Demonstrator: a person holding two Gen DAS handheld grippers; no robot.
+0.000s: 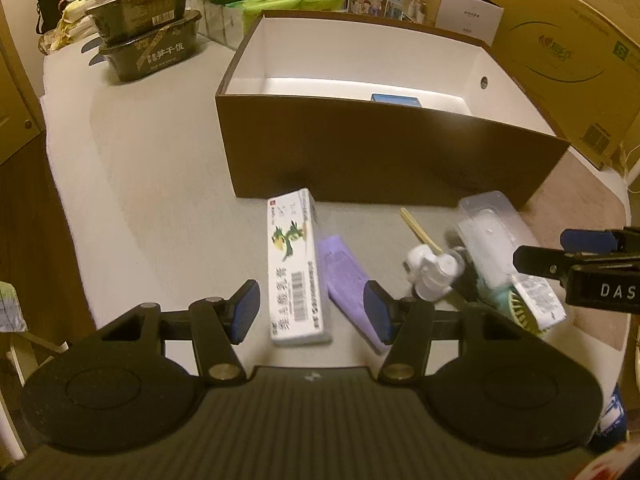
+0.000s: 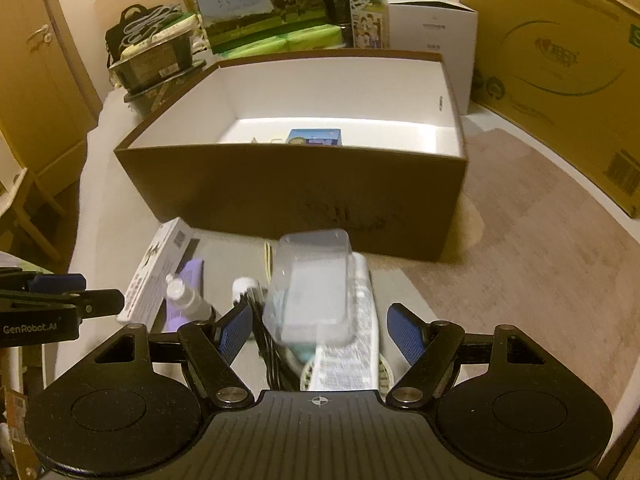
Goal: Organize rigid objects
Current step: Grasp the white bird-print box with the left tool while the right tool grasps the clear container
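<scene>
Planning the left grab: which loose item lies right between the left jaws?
The white carton with the green figure; the purple tube lies beside it, by the right-hand pad.

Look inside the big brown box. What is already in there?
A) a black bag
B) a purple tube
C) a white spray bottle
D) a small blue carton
D: a small blue carton lies on the white floor of the brown box, while the purple tube and the white spray bottle are on the table in front of it.
</scene>
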